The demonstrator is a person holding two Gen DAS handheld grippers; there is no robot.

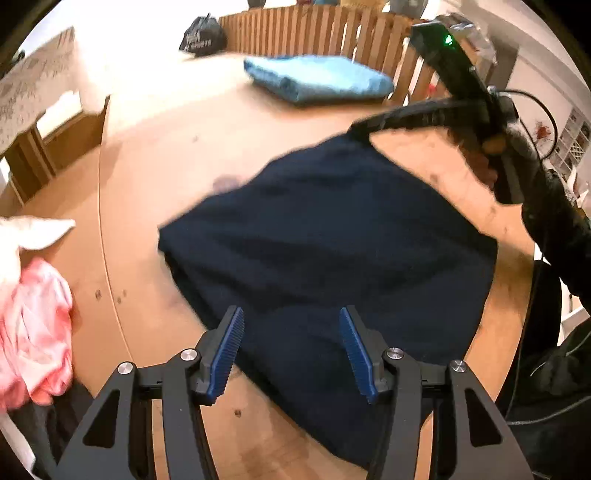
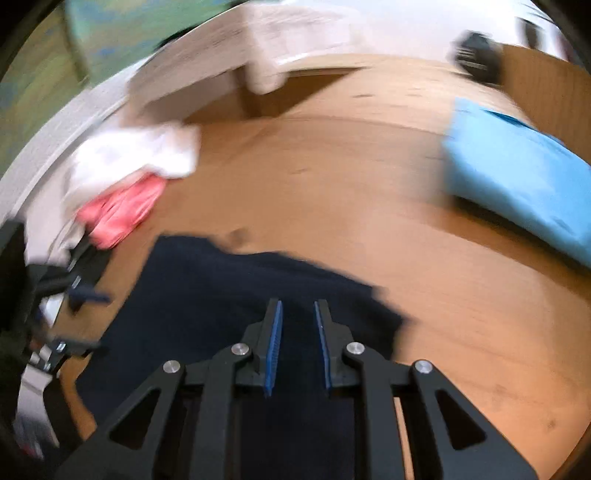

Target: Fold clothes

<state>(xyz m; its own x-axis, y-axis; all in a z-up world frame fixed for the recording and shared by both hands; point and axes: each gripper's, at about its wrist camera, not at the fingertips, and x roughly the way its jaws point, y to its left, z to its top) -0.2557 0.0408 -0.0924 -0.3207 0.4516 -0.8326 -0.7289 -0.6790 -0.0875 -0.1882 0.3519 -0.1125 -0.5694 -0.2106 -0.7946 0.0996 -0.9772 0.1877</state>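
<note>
Shirt: a dark navy garment point(image 1: 332, 251) lay on the round wooden table point(image 1: 155, 155), already doubled into a rough rectangle, one far corner lifted toward the right gripper.
Left gripper: the left gripper point(image 1: 291, 350) hung above the near edge of the shirt, jaws spread about halfway, nothing between the blue pads point(image 1: 229, 350); cloth showed under the gap, not in it.
Right gripper: the right gripper point(image 2: 298, 350) stood nearly pressed together with a narrow slot left. In the left view its tip met the shirt's far corner, which rose to it; I judged it was pinching that corner, though in its own blurred view I could not tell whether cloth sat between the pads.
Why held so: probably one corner was raised to carry it over or square the fold, while the left tool waited open to take the near edge.
Done pile: a folded light-blue cloth point(image 1: 317, 79) sat well apart at the table's far side, by a slatted wooden rail point(image 1: 314, 33), likely kept clear of the work.
Waiting pile: pink point(image 1: 37, 332) and white point(image 2: 136, 155) clothes lay bunched at the table's left edge, unfolded.
Person: a dark-sleeved hand point(image 1: 517, 158) gripped the right tool's handle.
</note>
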